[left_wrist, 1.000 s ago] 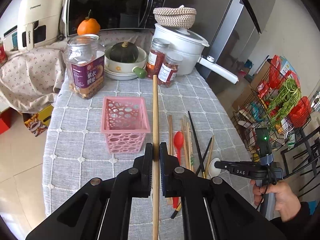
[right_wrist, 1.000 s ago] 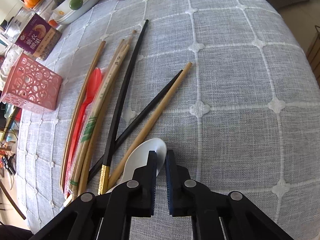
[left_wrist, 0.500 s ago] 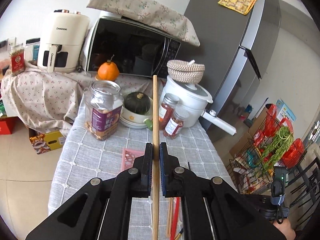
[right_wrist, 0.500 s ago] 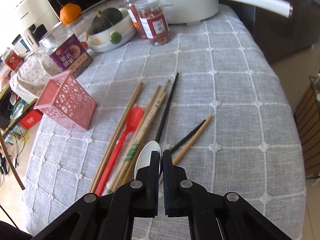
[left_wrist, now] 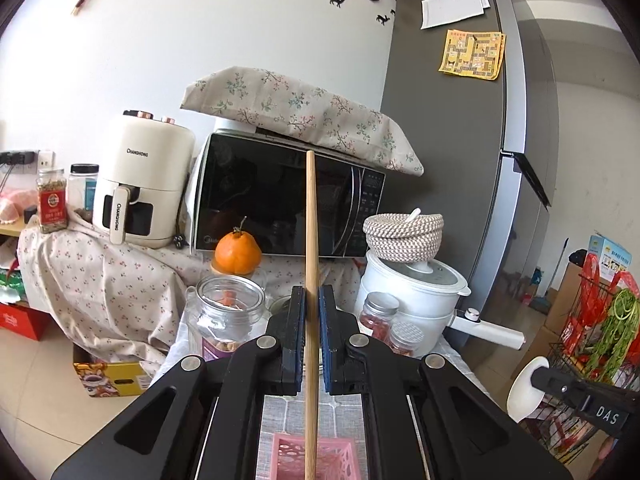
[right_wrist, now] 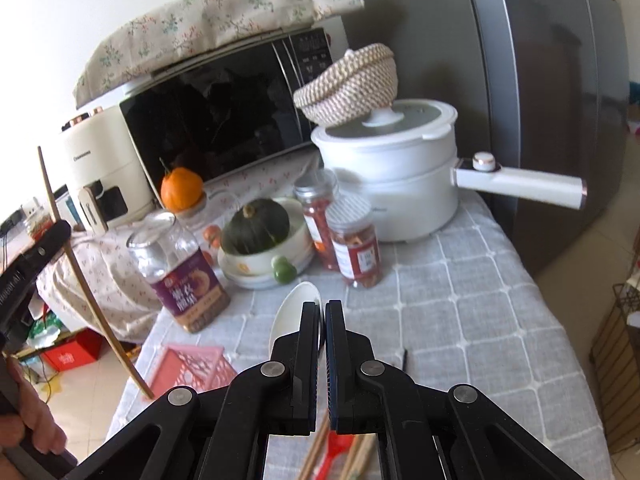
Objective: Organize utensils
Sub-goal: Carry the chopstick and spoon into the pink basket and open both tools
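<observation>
My left gripper [left_wrist: 312, 294] is shut on a long wooden chopstick [left_wrist: 310, 220], held upright over the pink basket [left_wrist: 288, 456] at the bottom edge. My right gripper [right_wrist: 323, 306] is shut on a white spoon [right_wrist: 292, 316], lifted off the table, with the bowl sticking out left of the fingers. The pink basket [right_wrist: 188, 368] sits below and to the left of it. Loose wooden chopsticks and a red spoon [right_wrist: 338, 452] lie on the grey cloth under the right gripper. In the left wrist view the right gripper [left_wrist: 538, 376] shows at the right with the white spoon [left_wrist: 522, 392].
At the back of the table stand a white pot [right_wrist: 392, 184], two spice jars [right_wrist: 356, 248], a bowl with a green squash [right_wrist: 256, 228], a large nut jar [right_wrist: 180, 272] and an orange [right_wrist: 182, 188]. A microwave [left_wrist: 280, 208] and fridge [left_wrist: 460, 160] are behind.
Both grippers rose and tilted up toward level. The right one closed on the white spoon and lifted it off the cloth. The left one carried the chopstick up over the basket.
</observation>
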A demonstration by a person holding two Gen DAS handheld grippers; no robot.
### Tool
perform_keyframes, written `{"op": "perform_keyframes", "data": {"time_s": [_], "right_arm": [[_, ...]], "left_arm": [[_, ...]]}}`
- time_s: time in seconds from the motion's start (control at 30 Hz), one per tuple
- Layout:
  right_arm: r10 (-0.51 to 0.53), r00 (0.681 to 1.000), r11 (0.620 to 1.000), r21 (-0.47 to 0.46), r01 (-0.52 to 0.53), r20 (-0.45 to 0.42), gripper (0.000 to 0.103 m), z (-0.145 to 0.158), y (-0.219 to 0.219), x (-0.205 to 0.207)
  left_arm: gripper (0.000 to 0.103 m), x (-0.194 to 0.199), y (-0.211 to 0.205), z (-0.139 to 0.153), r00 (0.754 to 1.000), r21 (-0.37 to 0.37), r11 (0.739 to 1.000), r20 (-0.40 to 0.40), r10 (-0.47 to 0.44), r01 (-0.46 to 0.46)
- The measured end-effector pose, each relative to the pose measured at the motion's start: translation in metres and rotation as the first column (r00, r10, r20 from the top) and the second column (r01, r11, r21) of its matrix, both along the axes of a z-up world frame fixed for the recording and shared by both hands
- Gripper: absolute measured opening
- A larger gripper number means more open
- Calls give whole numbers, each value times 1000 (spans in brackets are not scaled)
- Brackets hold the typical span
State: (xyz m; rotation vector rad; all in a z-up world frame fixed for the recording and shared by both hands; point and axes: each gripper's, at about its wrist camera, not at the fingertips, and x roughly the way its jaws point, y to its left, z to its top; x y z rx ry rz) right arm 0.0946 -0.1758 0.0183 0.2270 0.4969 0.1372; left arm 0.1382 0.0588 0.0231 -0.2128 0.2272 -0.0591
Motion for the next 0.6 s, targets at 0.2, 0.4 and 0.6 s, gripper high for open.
{"op": "perform_keyframes", "data": {"time_s": [0.2, 0.4, 0.6], "right_arm": [[-25, 992, 1000, -12, 27, 121, 2, 9, 28, 15], [-28, 986, 999, -33, 34, 162, 2, 6, 47, 27], [-12, 990, 996, -89, 25, 143, 2, -7, 60, 32]], "left_arm": [[7, 24, 2, -24, 999, 4, 1000, -43, 19, -19], [7, 37, 9, -39, 997, -2, 1000, -72, 15, -16], [7, 52, 9, -60, 983, 2, 1000, -180, -19, 19]]}}
